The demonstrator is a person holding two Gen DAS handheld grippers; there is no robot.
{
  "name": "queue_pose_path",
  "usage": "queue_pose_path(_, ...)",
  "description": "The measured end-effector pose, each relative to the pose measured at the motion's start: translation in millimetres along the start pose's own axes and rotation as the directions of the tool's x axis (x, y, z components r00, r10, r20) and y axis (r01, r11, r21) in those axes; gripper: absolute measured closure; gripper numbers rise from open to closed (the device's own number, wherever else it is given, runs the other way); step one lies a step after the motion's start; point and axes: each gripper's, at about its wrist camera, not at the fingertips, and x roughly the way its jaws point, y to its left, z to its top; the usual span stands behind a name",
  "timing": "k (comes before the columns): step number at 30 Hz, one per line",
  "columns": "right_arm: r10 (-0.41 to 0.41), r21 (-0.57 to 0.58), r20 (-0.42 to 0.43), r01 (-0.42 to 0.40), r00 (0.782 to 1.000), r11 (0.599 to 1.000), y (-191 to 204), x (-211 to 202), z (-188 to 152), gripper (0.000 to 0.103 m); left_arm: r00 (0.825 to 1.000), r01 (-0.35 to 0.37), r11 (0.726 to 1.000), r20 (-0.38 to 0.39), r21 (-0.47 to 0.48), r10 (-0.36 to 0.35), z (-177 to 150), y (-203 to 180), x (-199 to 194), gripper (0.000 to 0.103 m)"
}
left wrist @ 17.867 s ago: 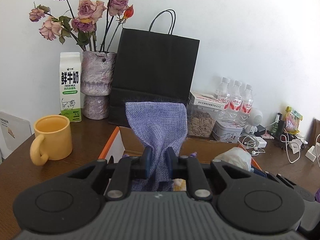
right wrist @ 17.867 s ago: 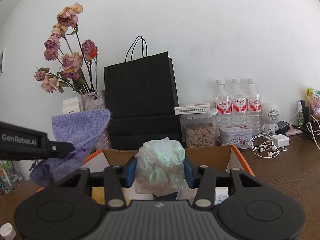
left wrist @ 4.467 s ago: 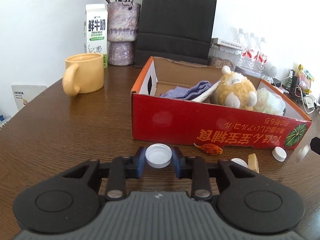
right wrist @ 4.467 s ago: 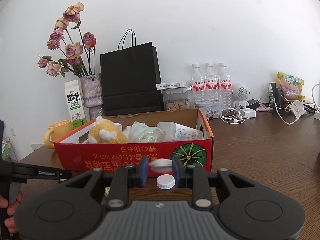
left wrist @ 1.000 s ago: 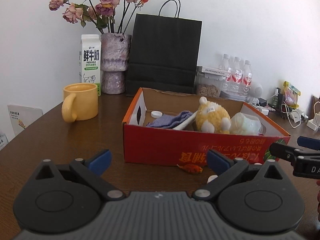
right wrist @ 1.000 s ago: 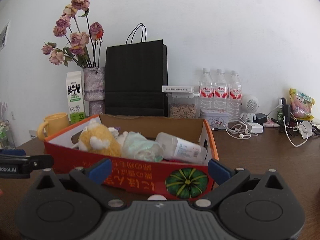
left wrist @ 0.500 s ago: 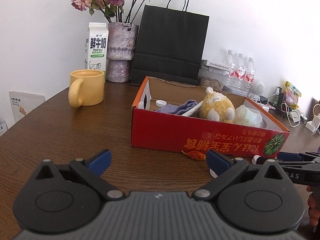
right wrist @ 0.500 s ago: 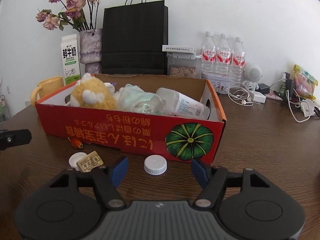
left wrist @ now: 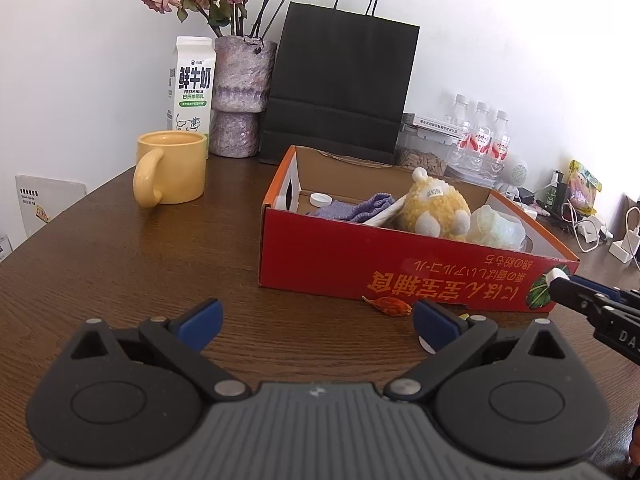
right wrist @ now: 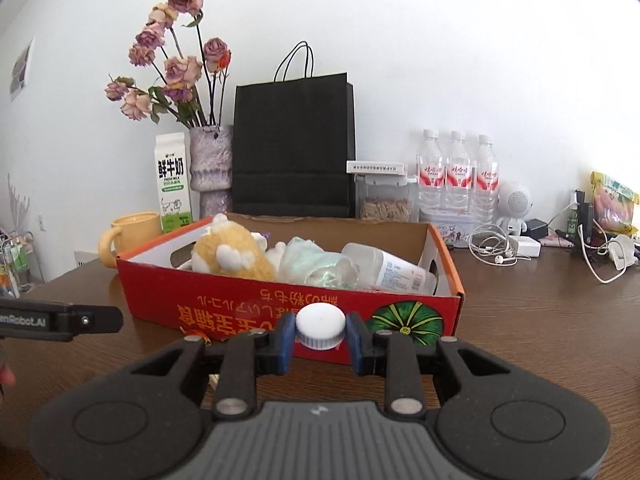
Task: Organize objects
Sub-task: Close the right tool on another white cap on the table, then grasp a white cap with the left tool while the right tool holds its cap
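A red cardboard box (left wrist: 400, 268) stands on the brown table and holds a yellow plush toy (left wrist: 434, 206), a purple cloth (left wrist: 356, 208), a white cap (left wrist: 320, 199) and a crumpled plastic bag (left wrist: 496, 228). My right gripper (right wrist: 320, 338) is shut on a white bottle cap (right wrist: 320, 330) and holds it above the table in front of the box (right wrist: 288, 300); a plastic bottle (right wrist: 384, 266) lies in the box. My left gripper (left wrist: 316, 318) is wide open and empty, in front of the box. A small orange item (left wrist: 388, 305) and another white cap (left wrist: 426, 344) lie by the box front.
A yellow mug (left wrist: 172, 166), a milk carton (left wrist: 191, 84), a vase of dried roses (left wrist: 240, 96) and a black paper bag (left wrist: 340, 88) stand behind the box. Water bottles (right wrist: 456, 176), cables and earphones (right wrist: 492, 246) lie at the back right.
My right gripper closed on the white cap that lay in front of the box and lifted it off the table. My left gripper stayed open and moved a little nearer the box.
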Motion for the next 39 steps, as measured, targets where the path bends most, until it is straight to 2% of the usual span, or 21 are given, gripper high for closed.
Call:
queue_pose_path(6, -0.031, 0.065, 0.004, 0.030, 1.000, 0.997, -19.1, -8.6, -0.9, 0.077, 0.999, -0.006, 1.000, -0.035, 0.022, 0.007, -2.3, -4.5, 7.4, 0.000)
queue_pose_path(10, -0.033, 0.052, 0.011, 0.032, 0.999, 0.998, -16.7, -9.2, -2.3, 0.077, 0.997, -0.005, 0.997, -0.076, 0.081, 0.011, -6.2, -14.5, 15.5, 0.000)
queue_pose_path(15, -0.046, 0.075, 0.022, 0.044, 0.999, 0.996, -20.2, -11.2, -2.1, 0.077, 0.987, 0.028, 0.991, -0.163, 0.134, -0.006, -10.8, -30.6, 28.4, 0.000)
queue_pose_path(17, -0.044, 0.078, 0.023, 0.042, 0.999, 0.996, -20.6, -11.7, -2.1, 0.077, 0.980, 0.003, 0.985, -0.194, 0.175, 0.032, -12.4, -40.4, 35.7, 0.000)
queue_pose_path(19, -0.040, 0.080, 0.027, 0.038, 0.999, 0.996, -20.8, -12.4, -2.1, 0.077, 0.979, -0.020, 0.981, -0.197, 0.192, 0.059, -12.7, -46.7, 40.3, 0.000)
queue_pose_path(27, -0.034, 0.084, 0.031, 0.031, 0.999, 0.996, -21.1, -12.9, -1.8, 0.077, 0.978, -0.001, 0.980, -0.203, 0.201, 0.043, -8.5, -69.0, 56.4, 0.000)
queue_pose_path(32, -0.031, 0.086, 0.032, 0.028, 0.999, 0.996, -21.0, -13.6, -2.2, 0.077, 0.977, -0.015, 0.982, -0.204, 0.189, 0.054, -3.1, -78.1, 69.1, 0.000)
queue_pose_path(33, -0.031, 0.085, 0.031, 0.029, 0.999, 0.996, -20.9, -13.6, -2.2, 0.077, 0.978, -0.013, 0.982, -0.201, 0.188, 0.051, -3.0, -79.6, 69.4, 0.004)
queue_pose_path(36, -0.032, 0.085, 0.030, 0.029, 0.999, 0.996, -20.4, -13.5, -2.2, 0.077, 0.989, 0.019, 0.983, -0.149, 0.181, 0.008, -4.9, -81.9, 57.0, 0.071)
queue_pose_path(38, -0.032, 0.085, 0.030, 0.029, 0.999, 0.996, -20.3, -13.4, -2.2, 0.077, 0.989, 0.052, 0.990, -0.144, 0.135, -0.032, -8.1, -79.0, 49.6, 0.074)
queue_pose_path(39, -0.032, 0.086, 0.030, 0.030, 0.999, 0.996, -20.0, -13.5, -2.2, 0.077, 0.992, 0.060, 0.991, -0.116, 0.116, -0.047, -9.1, -77.4, 42.2, 0.074)
